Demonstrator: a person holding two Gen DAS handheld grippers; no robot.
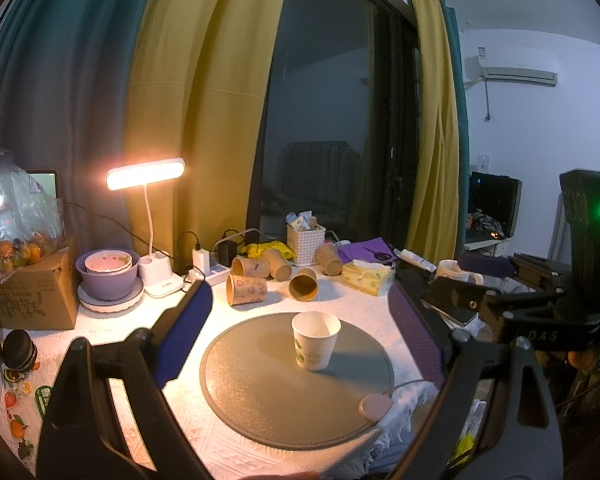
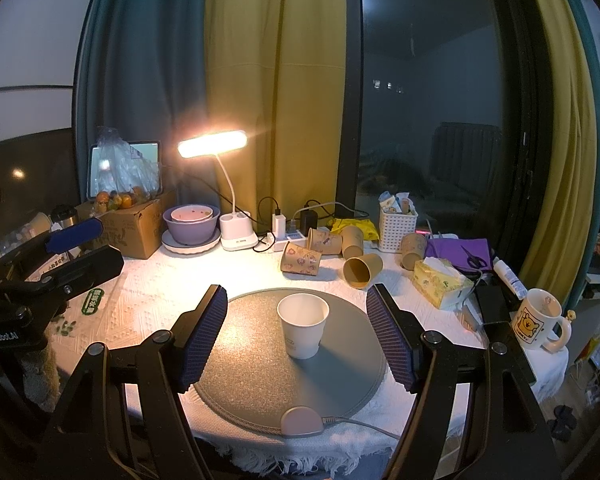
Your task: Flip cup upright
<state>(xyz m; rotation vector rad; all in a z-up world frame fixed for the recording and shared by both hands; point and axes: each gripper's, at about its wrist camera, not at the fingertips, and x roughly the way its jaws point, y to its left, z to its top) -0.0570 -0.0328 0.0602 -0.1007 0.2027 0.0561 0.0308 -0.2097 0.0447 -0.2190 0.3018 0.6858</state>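
Note:
A white paper cup [image 1: 315, 340] [image 2: 302, 330] stands upright, mouth up, on the round grey mat [image 1: 260, 392] [image 2: 252, 376]. My left gripper [image 1: 300, 332] is open, its blue-padded fingers wide on either side of the cup and apart from it. My right gripper [image 2: 296, 336] is open too, with the cup between its pads and touching neither. The right gripper's body shows at the right of the left wrist view [image 1: 540, 312]; the left gripper shows at the left of the right wrist view [image 2: 52, 264].
Several brown paper cups [image 1: 302, 284] [image 2: 358, 270] lie on their sides behind the mat. A lit desk lamp [image 2: 214, 144], stacked bowls [image 2: 192, 224], a cardboard box [image 2: 136, 228], a white basket [image 2: 398, 226], a tissue pack [image 2: 440, 282] and a mug [image 2: 538, 322] ring the table.

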